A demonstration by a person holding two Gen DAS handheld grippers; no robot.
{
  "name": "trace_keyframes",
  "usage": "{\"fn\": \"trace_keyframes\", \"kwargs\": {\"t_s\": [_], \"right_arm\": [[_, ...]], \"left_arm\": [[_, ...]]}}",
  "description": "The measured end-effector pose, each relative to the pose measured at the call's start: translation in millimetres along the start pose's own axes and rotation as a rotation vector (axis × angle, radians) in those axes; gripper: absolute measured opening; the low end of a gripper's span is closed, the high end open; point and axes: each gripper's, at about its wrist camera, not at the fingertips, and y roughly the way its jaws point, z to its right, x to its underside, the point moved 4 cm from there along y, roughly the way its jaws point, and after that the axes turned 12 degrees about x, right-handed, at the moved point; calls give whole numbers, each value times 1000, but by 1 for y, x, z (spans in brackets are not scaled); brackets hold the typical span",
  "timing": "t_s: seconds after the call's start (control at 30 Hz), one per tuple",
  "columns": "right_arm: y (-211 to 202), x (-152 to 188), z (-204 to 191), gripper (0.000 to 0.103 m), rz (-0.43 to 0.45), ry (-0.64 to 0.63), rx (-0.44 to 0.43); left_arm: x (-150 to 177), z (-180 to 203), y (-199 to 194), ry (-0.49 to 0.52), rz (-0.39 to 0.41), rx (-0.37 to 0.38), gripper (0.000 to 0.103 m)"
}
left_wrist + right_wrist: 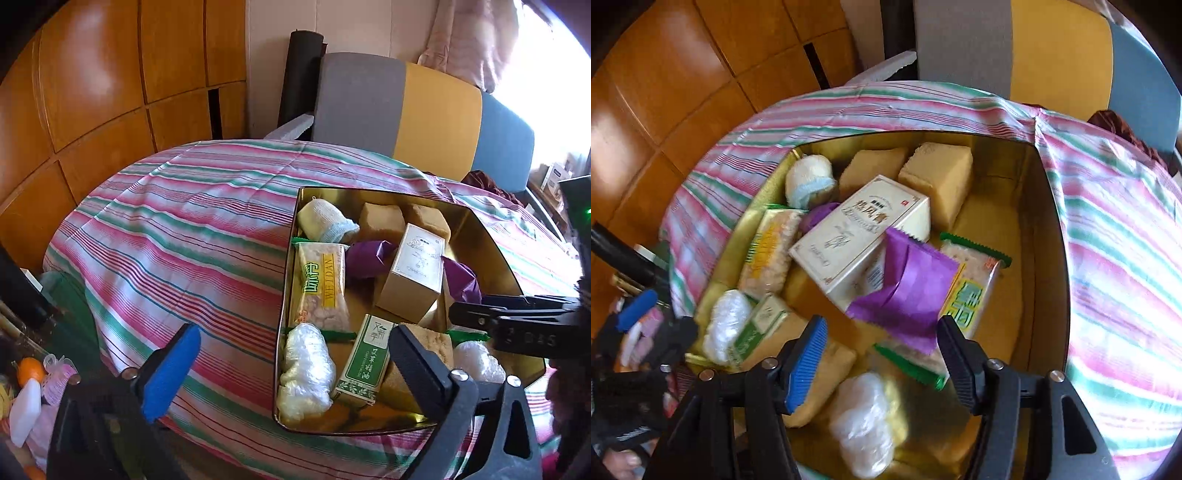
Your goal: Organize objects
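Observation:
A gold tin box (491, 236) sits on the striped cloth (184, 240); it also shows in the right wrist view (1038, 206). It holds a white carton (857, 236), a purple packet (908, 295), snack packs (321, 288), tan blocks (942, 177), a green tea box (364, 362), a rolled towel (321, 221) and clear-wrapped bundles (306, 369). My left gripper (295, 362) is open at the tin's near left edge. My right gripper (882, 347) is open above the tin, empty, just over the purple packet.
A grey, yellow and blue chair back (424, 110) stands behind the table. Wooden cabinet panels (92, 92) fill the left. A white bottle (26, 410) and an orange (31, 369) lie low at the left. The right gripper's finger (517, 317) crosses the left wrist view.

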Motion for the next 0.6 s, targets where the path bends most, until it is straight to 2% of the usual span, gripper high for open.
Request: {"fn": "trace_keyframes", "kwargs": {"t_s": [0.1, 0.2, 0.43, 0.6], "right_arm": [[-10, 6, 1, 63, 25, 19, -4], [-17, 11, 3, 63, 59, 25, 38], [-48, 28, 9, 63, 213, 28, 215], [-76, 44, 17, 63, 313, 61, 291]], "left_arm": [[0, 4, -2, 4, 6, 1, 103], [-1, 9, -4, 10, 7, -11, 103], [-2, 18, -17, 13, 38, -31, 103], [0, 26, -30, 33, 73, -68, 103]]}}
